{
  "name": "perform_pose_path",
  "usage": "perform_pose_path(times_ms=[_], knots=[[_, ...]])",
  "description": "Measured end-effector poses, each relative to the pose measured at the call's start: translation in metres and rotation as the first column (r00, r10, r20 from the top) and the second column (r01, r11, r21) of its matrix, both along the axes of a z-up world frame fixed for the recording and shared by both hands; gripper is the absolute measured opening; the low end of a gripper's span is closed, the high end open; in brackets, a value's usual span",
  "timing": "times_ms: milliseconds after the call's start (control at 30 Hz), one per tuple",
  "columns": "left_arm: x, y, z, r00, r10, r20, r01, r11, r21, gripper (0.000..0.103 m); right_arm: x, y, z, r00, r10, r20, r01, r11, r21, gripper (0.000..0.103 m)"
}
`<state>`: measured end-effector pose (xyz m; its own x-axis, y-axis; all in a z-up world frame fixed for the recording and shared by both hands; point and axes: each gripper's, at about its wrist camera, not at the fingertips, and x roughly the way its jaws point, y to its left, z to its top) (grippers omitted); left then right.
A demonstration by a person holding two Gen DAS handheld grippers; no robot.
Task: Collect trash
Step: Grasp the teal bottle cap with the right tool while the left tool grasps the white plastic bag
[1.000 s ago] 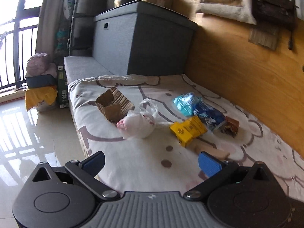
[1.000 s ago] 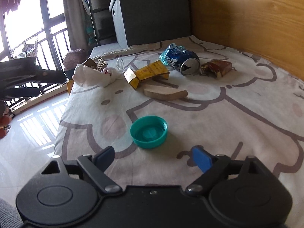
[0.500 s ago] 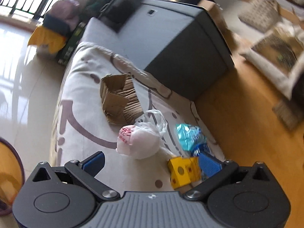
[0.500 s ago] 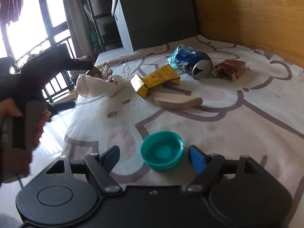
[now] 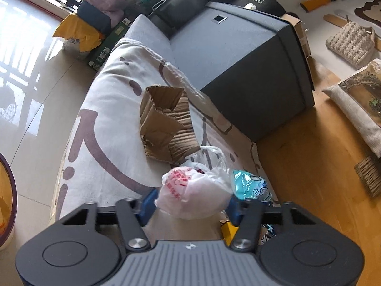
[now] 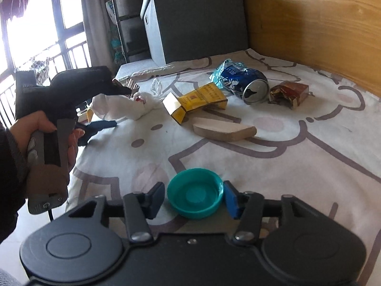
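Trash lies on a cartoon-print bed sheet. In the left wrist view a white plastic bag with red print sits between the blue pads of my left gripper. The jaws are closing and both pads touch the bag's sides. In the right wrist view a hand holds that gripper over the same bag. My right gripper is closing around a teal lid. Its right pad meets the rim, and a thin gap shows at the left pad.
A torn cardboard box and a teal wrapper lie by the bag. Farther on lie a yellow carton, a blue can, a red-brown pack and a beige wedge. A grey storage box and a wooden wall border the bed.
My left gripper rolled, came down to the white bag and narrowed its jaws onto it. My right gripper edged forward until the teal lid lay between its pads, and its jaws narrowed.
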<state>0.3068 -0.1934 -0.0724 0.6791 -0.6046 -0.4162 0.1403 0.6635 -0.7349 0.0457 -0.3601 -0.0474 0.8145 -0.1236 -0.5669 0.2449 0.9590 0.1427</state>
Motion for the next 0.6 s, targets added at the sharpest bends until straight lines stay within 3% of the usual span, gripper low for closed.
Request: perform_pose_path(times_ms=[133,333,500,600], knots=[[0.000,0.001,-0.001,1.000,-0.007,0.000,0.007,1.000,0.005,0.036,0.002,0.001,0.001,1.000,-0.003,-0.010,0.003,1.000,-0.014,0.051],[-0.016,0.011,0.008,0.999,-0.019,0.048,0.017,0.999,0.049,0.032,0.004,0.004,0.003,1.000,-0.010,-0.024,0.009,1.000,-0.024,0.050],[-0.036,0.022,0.028,0.990,-0.060,0.127,0.039,0.987,0.159,0.031,0.004,0.006,0.009,0.999,-0.022,-0.038,0.022,1.000,-0.010,0.050],[-0.048,0.030,0.037,0.987,-0.091,0.135,0.060,0.975,0.216,0.030,0.003,0.008,0.014,0.999,-0.030,-0.034,0.030,1.000,-0.004,0.050]])
